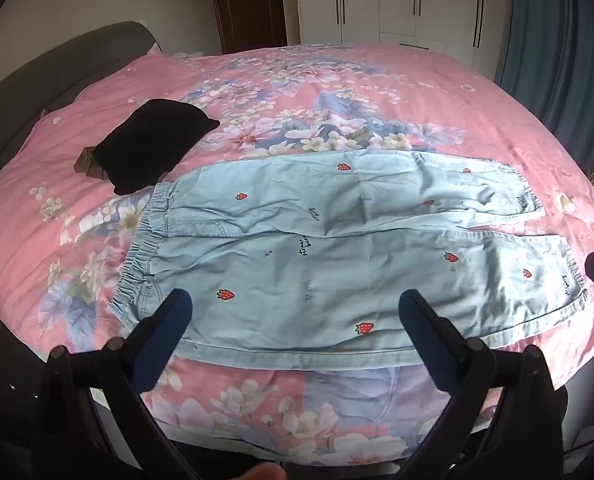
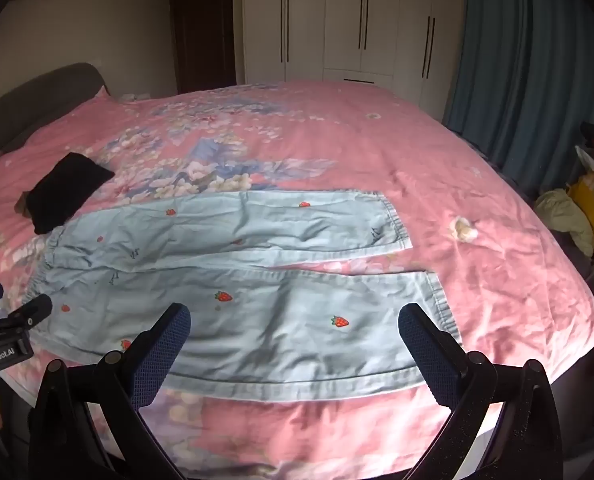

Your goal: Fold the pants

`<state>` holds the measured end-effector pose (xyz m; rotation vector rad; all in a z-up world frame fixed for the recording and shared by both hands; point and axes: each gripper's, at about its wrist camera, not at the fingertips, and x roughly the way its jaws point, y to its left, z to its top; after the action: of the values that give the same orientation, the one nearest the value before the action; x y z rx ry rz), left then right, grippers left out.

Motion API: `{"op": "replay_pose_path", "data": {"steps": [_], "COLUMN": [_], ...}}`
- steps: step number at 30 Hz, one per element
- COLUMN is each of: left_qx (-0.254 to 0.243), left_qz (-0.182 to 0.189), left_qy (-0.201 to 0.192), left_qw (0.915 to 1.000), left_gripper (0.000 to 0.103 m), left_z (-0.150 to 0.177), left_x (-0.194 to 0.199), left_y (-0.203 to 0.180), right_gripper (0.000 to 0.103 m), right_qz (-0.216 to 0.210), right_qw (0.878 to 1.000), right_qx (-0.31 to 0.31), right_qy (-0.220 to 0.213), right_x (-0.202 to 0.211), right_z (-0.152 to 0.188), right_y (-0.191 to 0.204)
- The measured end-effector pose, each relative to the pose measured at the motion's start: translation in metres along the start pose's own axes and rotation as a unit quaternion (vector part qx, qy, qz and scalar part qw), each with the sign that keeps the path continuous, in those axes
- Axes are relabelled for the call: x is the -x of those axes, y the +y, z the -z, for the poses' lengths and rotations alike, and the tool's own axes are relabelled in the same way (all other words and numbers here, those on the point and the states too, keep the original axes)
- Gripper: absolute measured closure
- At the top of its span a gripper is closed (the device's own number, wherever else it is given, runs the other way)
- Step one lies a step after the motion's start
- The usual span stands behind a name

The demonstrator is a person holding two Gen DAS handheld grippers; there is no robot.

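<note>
Light blue pants (image 1: 317, 248) with small red strawberries lie spread flat on the pink floral bed cover (image 1: 337, 92), waistband to the left, both legs to the right. They also show in the right wrist view (image 2: 237, 280). My left gripper (image 1: 295, 304) is open and empty, hovering above the near edge of the pants towards the waist end. My right gripper (image 2: 293, 320) is open and empty above the near leg by its hem. The left gripper's tips show at the left edge of the right wrist view (image 2: 15, 304).
A folded black garment (image 1: 153, 144) lies on the bed just beyond the waistband. A grey headboard (image 1: 57, 60) stands at the left. White wardrobes (image 2: 337, 20) and a blue curtain (image 2: 537, 60) stand behind. Bags and cloth (image 2: 577, 216) lie beside the bed at the right.
</note>
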<state>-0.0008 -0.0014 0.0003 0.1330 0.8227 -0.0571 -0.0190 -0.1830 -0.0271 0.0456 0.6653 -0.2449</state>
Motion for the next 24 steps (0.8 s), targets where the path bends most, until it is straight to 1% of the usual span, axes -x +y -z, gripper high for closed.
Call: {"op": "replay_pose_path", "data": {"steps": [2, 4, 7, 9, 14, 15, 24], "left_qx": [-0.001, 0.008, 0.013, 0.013, 0.018, 0.014, 0.013], "left_qz": [-0.002, 0.006, 0.009, -0.001, 0.002, -0.002, -0.004], "left_qy": [0.001, 0.004, 0.006, 0.002, 0.003, 0.003, 0.006], "left_qw": [1.0000, 0.9999, 0.9999, 0.9999, 0.9998, 0.9999, 0.9999], "left_gripper": [0.000, 0.000, 0.000, 0.000, 0.000, 0.000, 0.000], "left_z": [0.001, 0.001, 0.001, 0.000, 0.000, 0.000, -0.001], "left_x": [0.000, -0.001, -0.003, 0.001, 0.002, 0.001, 0.001], "left_y": [0.000, 0.007, 0.013, 0.014, 0.022, 0.013, 0.015], "right_gripper": [0.000, 0.000, 0.000, 0.000, 0.000, 0.000, 0.000], "right_qz": [-0.001, 0.001, -0.003, -0.003, -0.005, -0.005, -0.005], "right_qw": [1.000, 1.000, 1.000, 1.000, 1.000, 1.000, 1.000], "right_qx": [-0.001, 0.000, -0.003, -0.004, -0.004, -0.004, -0.005], "right_qy": [0.000, 0.000, 0.001, 0.001, 0.000, 0.000, 0.002], "right_x": [0.000, 0.000, 0.000, -0.001, 0.003, 0.003, 0.005], "right_z": [-0.001, -0.001, -0.002, -0.003, -0.003, -0.003, -0.003], "right_y": [0.000, 0.001, 0.000, 0.000, -0.001, -0.001, -0.001]}}
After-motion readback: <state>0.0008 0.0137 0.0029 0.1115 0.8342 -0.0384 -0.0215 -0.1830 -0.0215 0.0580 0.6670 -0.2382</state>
